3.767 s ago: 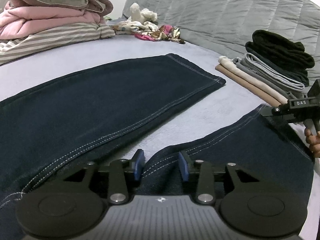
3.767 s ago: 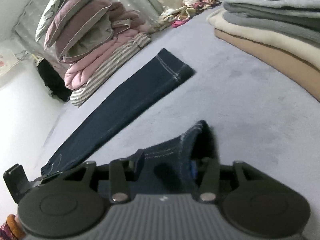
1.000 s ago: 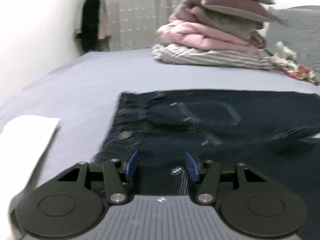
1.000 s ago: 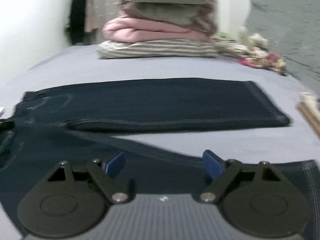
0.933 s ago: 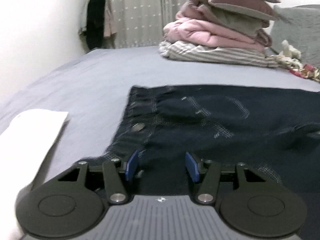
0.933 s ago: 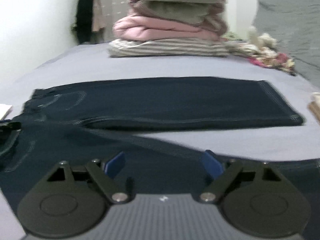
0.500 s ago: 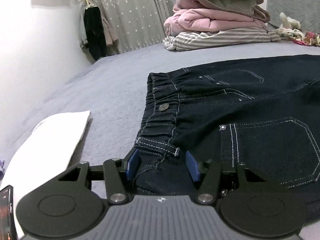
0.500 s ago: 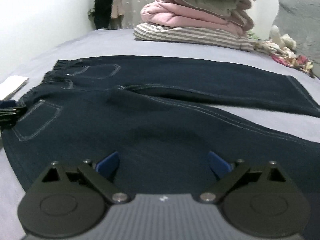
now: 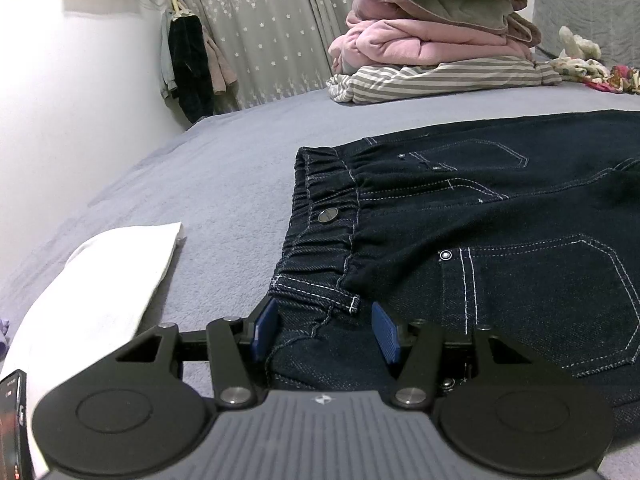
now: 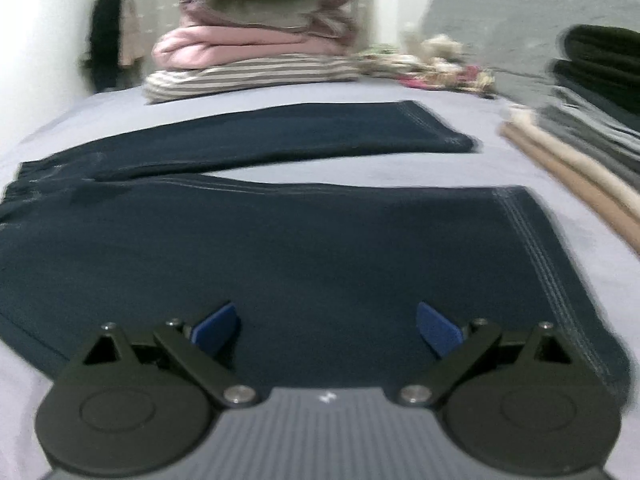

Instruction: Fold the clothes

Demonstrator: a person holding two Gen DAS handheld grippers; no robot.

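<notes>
Spreading wide, right gripper (image 10: 326, 326) now grips nothing; left gripper (image 9: 325, 330) half-open astride jeans (image 9: 500, 240) waistband, ready for folding.

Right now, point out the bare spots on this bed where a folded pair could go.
Bare bed sheet lies between the jeans waistband, the white cloth and the wall. A narrow wedge opens between the legs. Crowded: folded stack rightward, bedding pile behind.
</notes>
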